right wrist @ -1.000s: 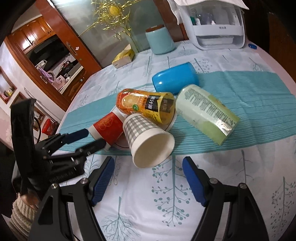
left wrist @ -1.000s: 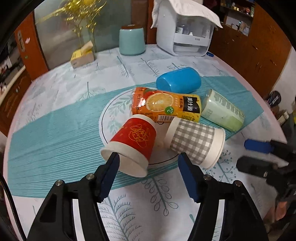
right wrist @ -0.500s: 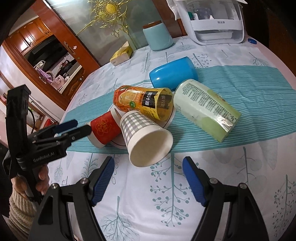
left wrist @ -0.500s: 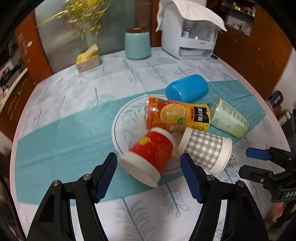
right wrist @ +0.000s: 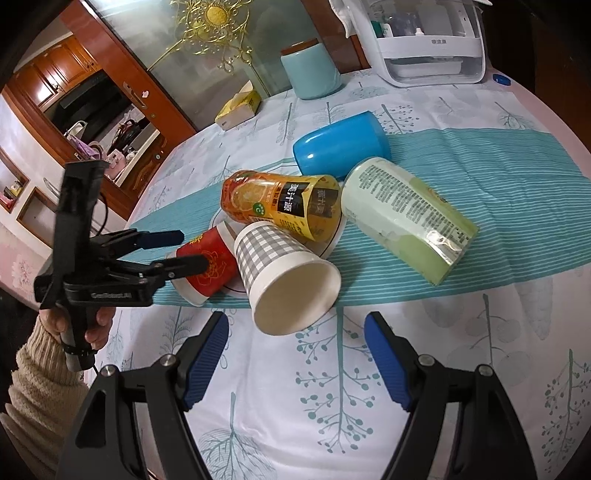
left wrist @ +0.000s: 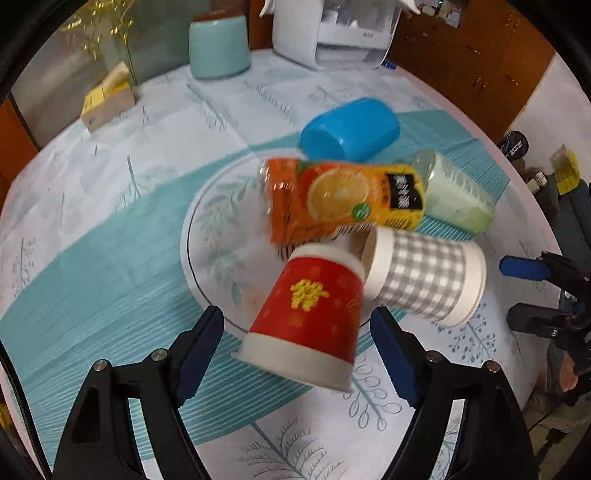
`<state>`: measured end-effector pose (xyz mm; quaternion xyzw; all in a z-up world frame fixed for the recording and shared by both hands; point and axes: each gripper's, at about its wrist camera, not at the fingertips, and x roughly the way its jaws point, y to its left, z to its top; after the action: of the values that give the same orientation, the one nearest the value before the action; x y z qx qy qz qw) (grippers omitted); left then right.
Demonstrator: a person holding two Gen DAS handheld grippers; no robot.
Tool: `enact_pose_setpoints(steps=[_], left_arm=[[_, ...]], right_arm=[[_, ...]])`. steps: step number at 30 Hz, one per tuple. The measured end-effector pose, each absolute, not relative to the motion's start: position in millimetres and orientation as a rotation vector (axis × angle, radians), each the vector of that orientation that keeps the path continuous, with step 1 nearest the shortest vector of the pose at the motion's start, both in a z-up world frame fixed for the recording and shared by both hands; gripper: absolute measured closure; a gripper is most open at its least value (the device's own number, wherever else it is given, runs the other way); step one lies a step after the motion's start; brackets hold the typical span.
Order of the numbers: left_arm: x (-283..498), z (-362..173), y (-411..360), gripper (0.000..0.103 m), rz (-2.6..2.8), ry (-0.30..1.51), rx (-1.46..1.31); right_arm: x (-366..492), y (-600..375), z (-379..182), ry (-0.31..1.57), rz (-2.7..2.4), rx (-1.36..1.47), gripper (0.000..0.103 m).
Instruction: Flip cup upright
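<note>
A red paper cup [left wrist: 310, 314] lies on its side on the white plate [left wrist: 214, 229], mouth toward me. My left gripper [left wrist: 295, 354] is open, its fingers on either side of the cup's rim end without touching. It also shows in the right wrist view [right wrist: 177, 254] over the red cup [right wrist: 212, 264]. A grey checked paper cup [right wrist: 284, 273] lies on its side beside it, mouth toward my right gripper [right wrist: 295, 354], which is open and empty just short of it.
An orange juice bottle [left wrist: 340, 199], a blue cup [left wrist: 351, 129] and a pale green bottle [left wrist: 454, 199] lie on the teal runner behind the paper cups. A teal canister [left wrist: 218, 48], a white appliance [left wrist: 332, 33] and a tissue box [left wrist: 107, 98] stand at the back.
My left gripper has moved forward and swung so the red cup now sits between its open fingers. The right gripper has edged closer to the checked cup.
</note>
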<state>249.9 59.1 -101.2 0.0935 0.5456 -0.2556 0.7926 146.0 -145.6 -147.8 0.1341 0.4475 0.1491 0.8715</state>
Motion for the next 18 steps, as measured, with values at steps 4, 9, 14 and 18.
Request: enact_pose_setpoints(steps=[4, 9, 14, 18], left_arm=[[246.5, -111.8, 60.7, 0.023, -0.551, 1.193, 0.203], [244.8, -119.0, 57.1, 0.024, -0.545, 1.180, 0.203], [242.3, -114.4, 56.4, 0.030, -0.538, 1.155, 0.198], [231.8, -105.2, 55.3, 0.031, -0.535, 1.128, 0.218]], right_arm=[[148.4, -143.0, -149.7, 0.937, 0.316, 0.276, 0.027], [151.4, -140.0, -153.7, 0.950, 0.319, 0.280, 0.027], [150.3, -139.0, -153.6, 0.949, 0.319, 0.274, 0.027], [147.9, -141.3, -151.5, 0.942, 0.317, 0.281, 0.027]])
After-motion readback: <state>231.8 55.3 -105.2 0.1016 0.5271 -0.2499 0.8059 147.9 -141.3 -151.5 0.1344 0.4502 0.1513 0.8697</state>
